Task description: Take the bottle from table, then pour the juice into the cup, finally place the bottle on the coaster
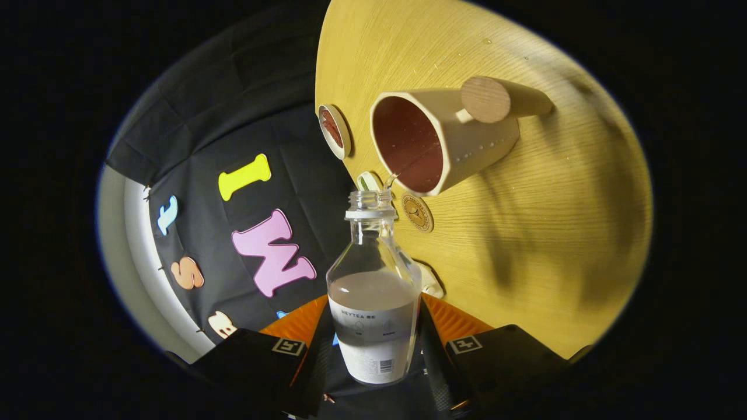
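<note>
While the pour is under way, the wooden table fills most of the scene beyond the fingers and reads as rolled hard over, so the gripper is tipped well to one side w/ the bottle.

Next in size, the cup: cream outside, dark red inside, w/ a round wooden knob handle, standing on the table ahead of the bottle's neck. Its mouth faces the bottle, and drops cling to its outer wall.

The bottle sits between the two fingers, both pressed on its lower labelled body, jaws closed on it. Cap is off. Cloudy pale juice fills roughly the lower half. A thin stream leaves the open mouth and lands just inside the cup's near rim.

To do this step well, in my judgement:
- hold the mouth right over the rim; the stream enters close to the lip, so a small drift could spill it on the table
- add tilt slowly, since a faster flow would prob. overshoot or splash
- keep squeeze steady, as the bottle's wall looks thin and smooth

Smaller items: a white-rimmed round thing beside the cup, poss. a coaster or lid, hard to tell at this angle. A tan disc w/ a printed emblem, just past the bottle's neck, looks like the coaster for the last step. Tiny droplets sit on the wood beyond the cup.
</note>
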Available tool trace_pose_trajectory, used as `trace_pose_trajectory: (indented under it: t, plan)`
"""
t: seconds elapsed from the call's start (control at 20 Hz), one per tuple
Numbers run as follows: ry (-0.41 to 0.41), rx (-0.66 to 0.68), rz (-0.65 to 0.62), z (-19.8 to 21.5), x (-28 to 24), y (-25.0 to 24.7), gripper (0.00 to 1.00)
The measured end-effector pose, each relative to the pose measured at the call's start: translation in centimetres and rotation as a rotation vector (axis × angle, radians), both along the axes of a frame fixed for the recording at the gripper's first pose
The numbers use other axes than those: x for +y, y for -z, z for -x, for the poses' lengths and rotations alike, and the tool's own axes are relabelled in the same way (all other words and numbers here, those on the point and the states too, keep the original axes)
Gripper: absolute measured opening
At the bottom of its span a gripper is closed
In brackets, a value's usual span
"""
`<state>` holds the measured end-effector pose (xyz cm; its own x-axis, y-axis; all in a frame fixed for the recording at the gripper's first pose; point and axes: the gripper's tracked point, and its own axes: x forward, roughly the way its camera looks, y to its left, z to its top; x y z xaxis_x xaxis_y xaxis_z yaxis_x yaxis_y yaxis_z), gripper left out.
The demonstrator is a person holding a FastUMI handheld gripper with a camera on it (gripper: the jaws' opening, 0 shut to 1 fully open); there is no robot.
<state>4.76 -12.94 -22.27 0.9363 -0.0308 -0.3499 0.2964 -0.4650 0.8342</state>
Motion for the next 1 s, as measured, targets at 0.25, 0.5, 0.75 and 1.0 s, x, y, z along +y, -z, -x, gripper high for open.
trace_pose_trajectory:
  t: [0.25,0.5,0.75,1.0]
  plan:
    - [0.025,-0.025,-0.043,-0.7,-0.1,-0.9,0.74]
    - [0.038,-0.044,-0.074,-0.6,-0.2,-1.6,0.74]
    - [0.082,-0.060,-0.096,-1.1,-0.8,-2.2,0.74]
    - [0.133,-0.073,-0.124,-1.3,-1.6,-2.5,0.74]
